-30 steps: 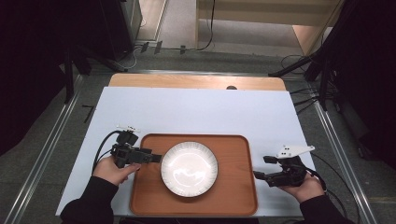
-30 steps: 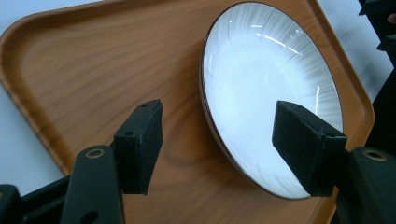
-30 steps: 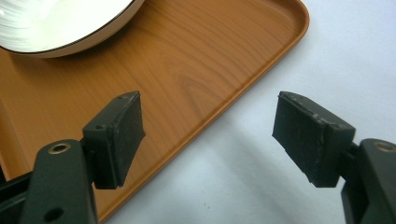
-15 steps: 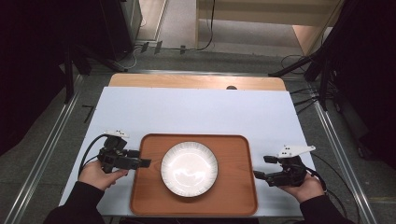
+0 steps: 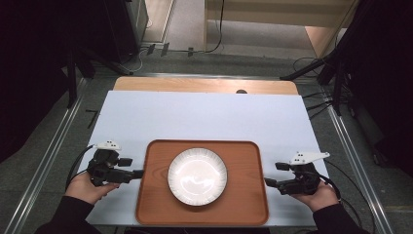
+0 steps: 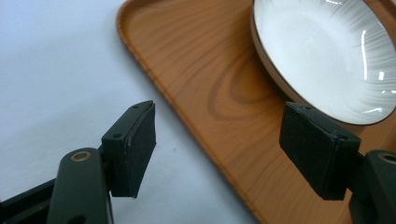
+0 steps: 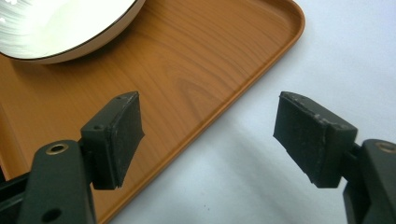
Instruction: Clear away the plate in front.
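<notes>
A white ribbed plate (image 5: 197, 175) sits in the middle of a brown wooden tray (image 5: 243, 204) at the near edge of the table. My left gripper (image 5: 139, 173) is at the tray's left rim, pointing right. Its jaws have just been opening. In the left gripper view the left gripper (image 6: 219, 126) stands open, with the tray (image 6: 205, 70) rim running below the gap and the plate (image 6: 327, 51) beyond, nothing gripped. My right gripper (image 5: 269, 184) is at the tray's right rim, pointing left. In the right gripper view the right gripper (image 7: 210, 126) is open over the tray (image 7: 187, 60) edge, the plate (image 7: 60, 23) farther off.
A pale sheet (image 5: 204, 117) covers the table, with a bare wooden strip (image 5: 204, 85) at the far edge and a small dark spot (image 5: 240, 91) on it. Metal rails run down both sides of the table. Cables and dark stands lie on the floor beyond.
My left hand has drawn back to the left, from beside the plate to the tray's left rim. The right hand has stayed in place.
</notes>
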{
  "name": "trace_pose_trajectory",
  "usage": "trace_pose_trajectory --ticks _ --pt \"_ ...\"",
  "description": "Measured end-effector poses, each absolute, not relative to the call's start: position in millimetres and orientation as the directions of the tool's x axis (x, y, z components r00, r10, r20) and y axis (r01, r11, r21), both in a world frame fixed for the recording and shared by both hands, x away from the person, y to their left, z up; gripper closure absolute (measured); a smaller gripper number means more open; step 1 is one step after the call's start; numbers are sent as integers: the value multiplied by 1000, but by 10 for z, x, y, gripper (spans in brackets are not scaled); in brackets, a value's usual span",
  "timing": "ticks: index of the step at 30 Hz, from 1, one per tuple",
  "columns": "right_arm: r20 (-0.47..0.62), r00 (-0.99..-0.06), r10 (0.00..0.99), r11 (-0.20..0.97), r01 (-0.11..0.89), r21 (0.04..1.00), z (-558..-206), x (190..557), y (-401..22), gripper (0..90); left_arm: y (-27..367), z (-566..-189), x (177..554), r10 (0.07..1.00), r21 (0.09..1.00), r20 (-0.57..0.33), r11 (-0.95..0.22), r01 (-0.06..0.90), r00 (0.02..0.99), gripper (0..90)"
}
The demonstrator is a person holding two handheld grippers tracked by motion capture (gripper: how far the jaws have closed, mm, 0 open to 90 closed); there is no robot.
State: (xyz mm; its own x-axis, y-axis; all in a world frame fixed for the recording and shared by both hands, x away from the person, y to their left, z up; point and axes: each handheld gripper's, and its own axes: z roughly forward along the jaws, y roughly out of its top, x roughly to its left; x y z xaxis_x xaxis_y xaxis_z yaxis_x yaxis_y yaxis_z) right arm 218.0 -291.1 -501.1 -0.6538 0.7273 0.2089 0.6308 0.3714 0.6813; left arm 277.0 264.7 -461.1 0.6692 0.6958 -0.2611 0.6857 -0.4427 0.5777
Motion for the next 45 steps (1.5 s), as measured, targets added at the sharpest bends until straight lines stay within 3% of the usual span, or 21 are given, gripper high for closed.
trace_pose_trajectory --ticks 16,45 --pt "209 -653 728 369 630 684 -5005 2176 -2918 243 2971 -4652 2726 735 627 -176 -429 650 655 273" --pt "203 -657 726 375 626 684 -5003 2169 -2913 244 3063 -4684 2759 768 634 -172 -394 666 617 258"
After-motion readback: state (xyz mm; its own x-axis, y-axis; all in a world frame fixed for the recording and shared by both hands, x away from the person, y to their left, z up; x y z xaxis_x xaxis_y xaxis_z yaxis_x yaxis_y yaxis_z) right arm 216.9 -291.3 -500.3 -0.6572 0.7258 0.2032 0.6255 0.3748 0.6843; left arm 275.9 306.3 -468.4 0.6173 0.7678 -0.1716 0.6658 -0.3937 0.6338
